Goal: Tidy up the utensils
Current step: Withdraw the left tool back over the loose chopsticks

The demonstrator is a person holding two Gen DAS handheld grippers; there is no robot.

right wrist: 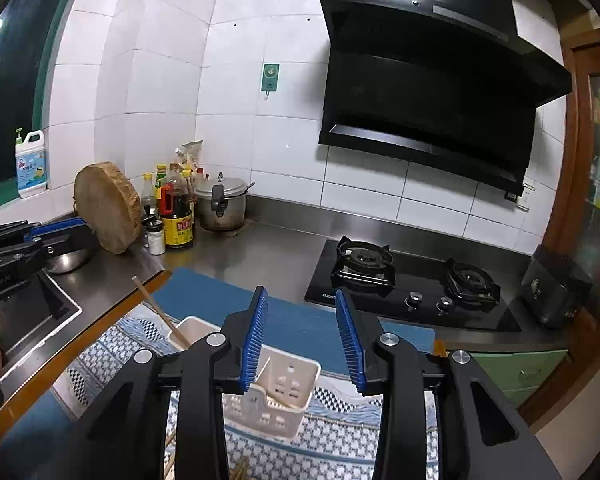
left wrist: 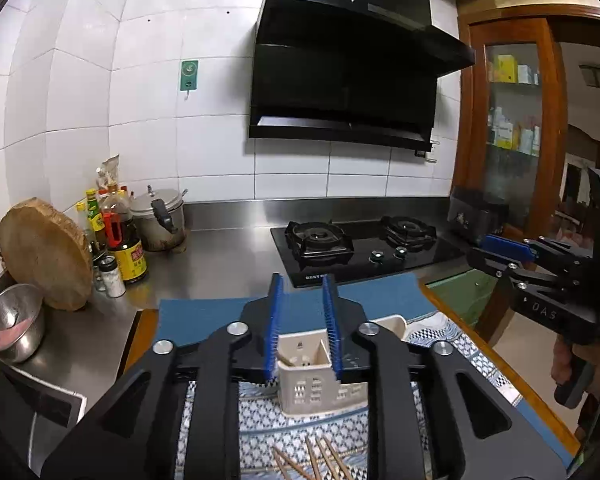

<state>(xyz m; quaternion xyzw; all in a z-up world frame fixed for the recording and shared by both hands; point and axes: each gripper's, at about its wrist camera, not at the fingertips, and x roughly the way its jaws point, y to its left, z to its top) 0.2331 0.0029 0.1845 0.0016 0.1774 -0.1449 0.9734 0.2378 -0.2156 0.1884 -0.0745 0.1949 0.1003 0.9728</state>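
A white slotted utensil holder stands on a patterned cloth. Just past my left gripper it shows between the blue pads, which stand a little apart and press on nothing. One wooden chopstick leans inside the holder. Several loose chopsticks lie on the cloth below the gripper. In the right wrist view the holder sits below my right gripper, whose jaws are open with nothing between them. A chopstick sticks up from the holder's left compartment. Each gripper appears at the edge of the other's view.
A black gas hob lies behind a blue mat. On the steel counter to the left are sauce bottles, a round wooden board, a pressure cooker and a steel bowl. A range hood hangs above.
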